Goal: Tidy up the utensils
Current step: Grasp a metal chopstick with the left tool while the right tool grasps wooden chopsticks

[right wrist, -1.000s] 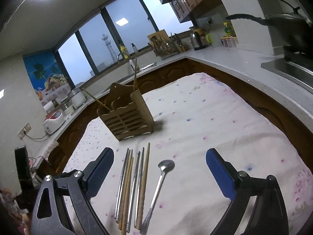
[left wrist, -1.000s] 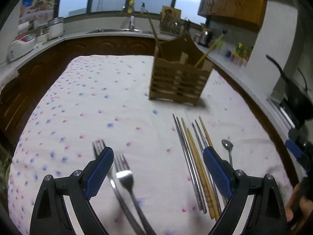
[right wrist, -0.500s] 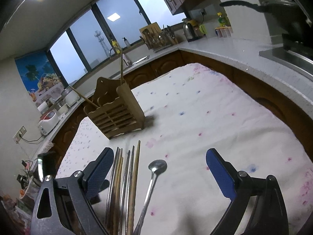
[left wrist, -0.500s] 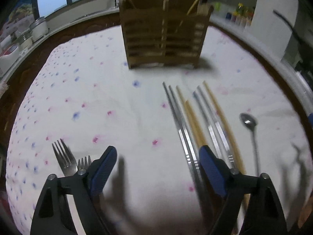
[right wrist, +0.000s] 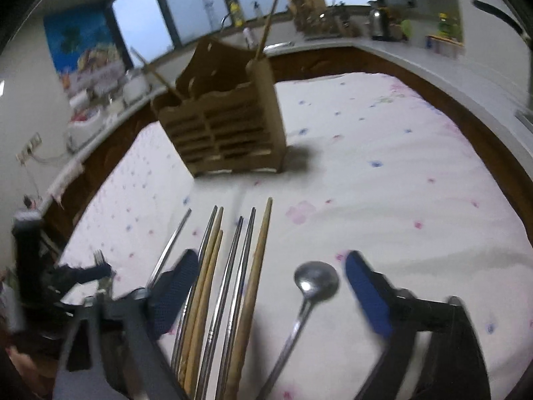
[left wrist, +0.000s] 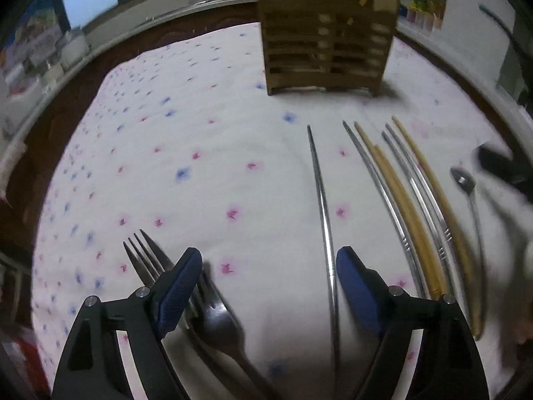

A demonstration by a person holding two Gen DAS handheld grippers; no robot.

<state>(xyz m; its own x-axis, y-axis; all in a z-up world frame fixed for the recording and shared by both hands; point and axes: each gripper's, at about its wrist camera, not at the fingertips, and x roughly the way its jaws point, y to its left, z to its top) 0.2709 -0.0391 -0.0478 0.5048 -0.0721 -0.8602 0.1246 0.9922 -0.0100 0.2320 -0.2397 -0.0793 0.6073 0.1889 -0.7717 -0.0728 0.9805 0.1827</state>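
Steel spoon (right wrist: pixel 314 281) lies between the closing right tool's (right wrist: pixel 266 286) half-open jaws (ungripped), beside chopsticks (right wrist: pixel 233 283) it could snag; the wide left tool (left wrist: pixel 266 276) straddles one steel chopstick (left wrist: pixel 323 206) near forks (left wrist: pixel 160 266).

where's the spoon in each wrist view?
Left wrist: spoon at the far right, right of the chopstick row, bowl pointing away.
Right wrist: spoon at lower centre, between the gripper's fingers, right of the chopsticks.
Shared landmark: wooden utensil holder standing on the cloth beyond the chopsticks.
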